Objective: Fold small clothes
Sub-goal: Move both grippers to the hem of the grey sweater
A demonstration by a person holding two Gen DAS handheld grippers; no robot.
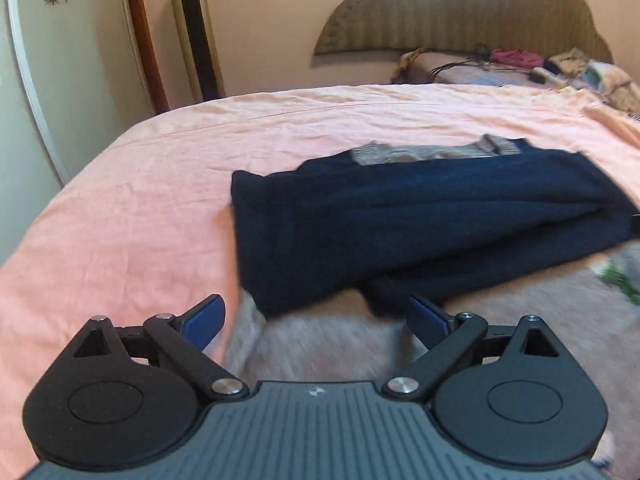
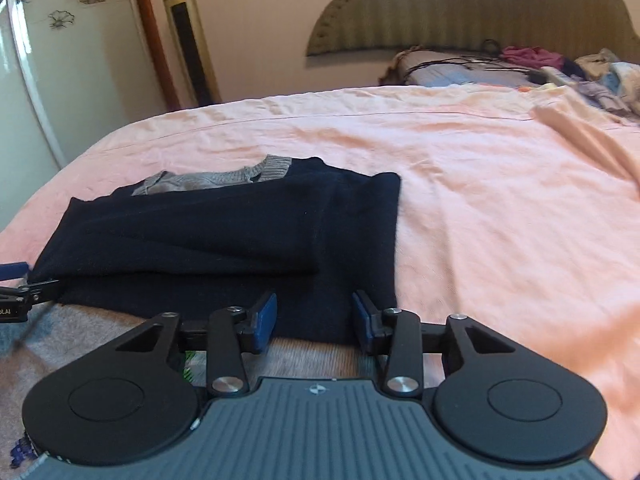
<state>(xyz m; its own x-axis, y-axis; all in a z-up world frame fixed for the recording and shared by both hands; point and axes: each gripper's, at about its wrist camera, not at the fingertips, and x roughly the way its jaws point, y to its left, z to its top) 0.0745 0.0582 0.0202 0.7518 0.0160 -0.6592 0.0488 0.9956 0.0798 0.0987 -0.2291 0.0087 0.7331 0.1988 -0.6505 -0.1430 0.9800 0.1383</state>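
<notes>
A small sweater lies partly folded on the pink bed. Its navy part (image 1: 420, 216) lies across its grey lower part (image 1: 320, 344), and a grey knit collar (image 1: 424, 150) shows at the far side. My left gripper (image 1: 316, 320) is open and empty, just in front of the navy fold's near left edge. My right gripper (image 2: 314, 318) is open, its blue pads either side of the navy fold's near right corner (image 2: 328, 280), not closed on it. The grey part shows below in the right wrist view (image 2: 320, 354). The left gripper's tip (image 2: 16, 280) shows at the far left there.
The pink bedsheet (image 1: 160, 184) covers the bed. A pile of clothes and cables (image 2: 560, 68) lies at the headboard (image 2: 480, 8). A gold tower fan (image 1: 196, 32) and a white wardrobe (image 1: 52, 72) stand beyond the bed's left side.
</notes>
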